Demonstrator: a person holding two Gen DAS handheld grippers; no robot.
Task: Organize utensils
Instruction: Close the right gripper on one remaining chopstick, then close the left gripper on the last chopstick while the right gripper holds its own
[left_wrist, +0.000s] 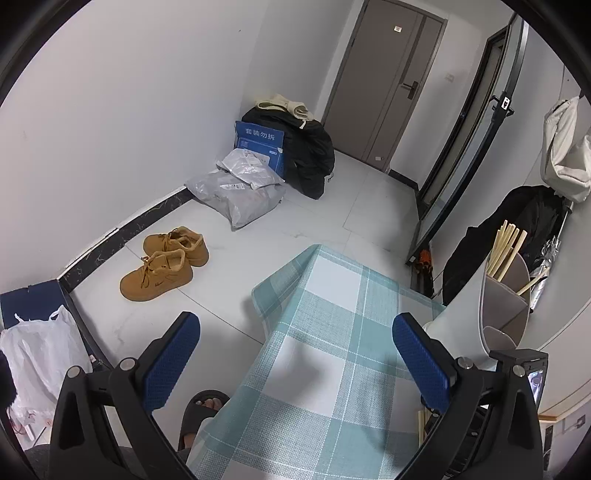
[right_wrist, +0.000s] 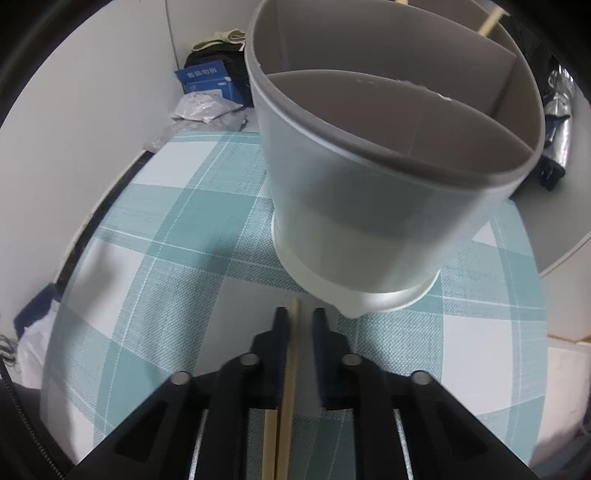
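Note:
A white utensil holder (right_wrist: 369, 206) with grey inner dividers stands on the checked tablecloth (right_wrist: 177, 229); it also shows at the right of the left wrist view (left_wrist: 504, 295), with several wooden chopsticks (left_wrist: 506, 247) standing in its far compartment. My right gripper (right_wrist: 300, 314) is just in front of the holder's base. Its jaws are nearly closed around a wooden chopstick (right_wrist: 290, 376) that lies lengthwise between them, against the left finger, with a small gap to the right finger. A second chopstick (right_wrist: 269, 443) lies beside it. My left gripper (left_wrist: 295, 354) is open and empty above the table's left part.
The table's far corner (left_wrist: 314, 251) drops to a tiled floor. On the floor are tan shoes (left_wrist: 166, 262), grey parcels (left_wrist: 236, 192), a blue box (left_wrist: 258, 142) and dark bags. A white plastic bag (left_wrist: 40, 354) sits at the left. A sandalled foot (left_wrist: 203, 406) is by the table.

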